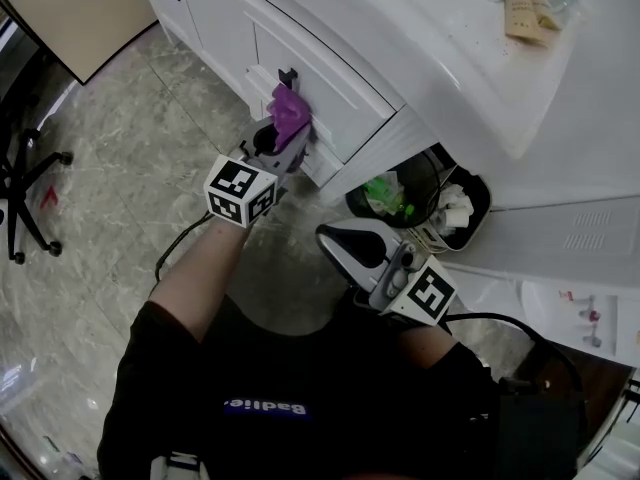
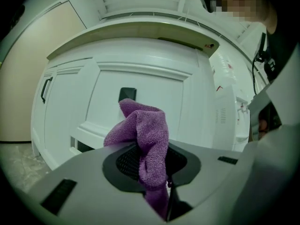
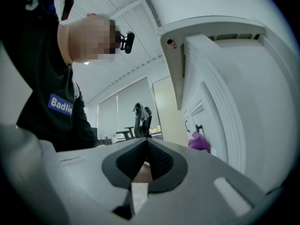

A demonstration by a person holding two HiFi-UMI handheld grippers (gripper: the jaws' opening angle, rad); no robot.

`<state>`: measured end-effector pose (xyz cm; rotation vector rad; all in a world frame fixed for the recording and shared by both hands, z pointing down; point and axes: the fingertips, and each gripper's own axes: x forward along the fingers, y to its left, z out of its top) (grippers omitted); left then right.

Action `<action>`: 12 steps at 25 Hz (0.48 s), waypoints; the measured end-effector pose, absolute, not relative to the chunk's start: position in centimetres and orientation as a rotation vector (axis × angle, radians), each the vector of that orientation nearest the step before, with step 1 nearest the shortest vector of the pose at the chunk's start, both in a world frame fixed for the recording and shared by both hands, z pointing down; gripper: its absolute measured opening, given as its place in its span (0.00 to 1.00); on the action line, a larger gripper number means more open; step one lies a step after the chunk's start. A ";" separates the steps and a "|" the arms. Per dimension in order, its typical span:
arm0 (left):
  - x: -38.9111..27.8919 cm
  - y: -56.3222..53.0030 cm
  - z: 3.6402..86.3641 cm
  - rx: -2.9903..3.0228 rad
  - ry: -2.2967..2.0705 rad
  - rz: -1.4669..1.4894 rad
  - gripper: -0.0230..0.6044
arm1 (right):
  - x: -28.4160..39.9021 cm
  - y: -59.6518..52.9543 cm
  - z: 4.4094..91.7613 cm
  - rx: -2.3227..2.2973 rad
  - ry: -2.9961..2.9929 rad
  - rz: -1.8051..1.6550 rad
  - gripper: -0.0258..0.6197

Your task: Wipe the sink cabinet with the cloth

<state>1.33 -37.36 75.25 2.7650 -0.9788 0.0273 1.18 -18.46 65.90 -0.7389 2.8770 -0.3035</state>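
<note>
View from above of a person in a dark top, holding a gripper in each hand, in front of a white sink cabinet. The left gripper reaches forward to the cabinet's front. Its jaws are clamped on a purple cloth, which bunches up out of the tips in a soft fold. The cloth sits straight ahead of this gripper, at a raised drawer panel, and appears to touch it. A small black handle is just beyond the cloth.

In the left gripper view, the cloth fills the gap between the jaws and hangs down into it. The cabinet's white panelled front fills the view beyond the jaws. A second dark handle is on a door far off to this gripper's left.

The right gripper is held low and close to the person's body, well back from the cabinet and apart from the left gripper. Its jaws are pressed together at the tips with nothing between them. Just to its right stands a waste bin with a black liner, holding green and white rubbish. In the right gripper view the cloth is a small purple patch against the cabinet face, ahead and to the right.
</note>
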 end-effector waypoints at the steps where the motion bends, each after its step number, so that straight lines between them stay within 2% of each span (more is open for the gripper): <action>1: 1.9 -36.7 75.2 2.771 -0.959 0.019 0.17 | 1.3 -18.5 65.8 -0.742 2.874 -0.304 0.04; 12: 5.5 -32.2 74.9 2.814 -0.789 -0.009 0.17 | 2.2 -19.2 65.9 -0.780 2.852 -0.306 0.04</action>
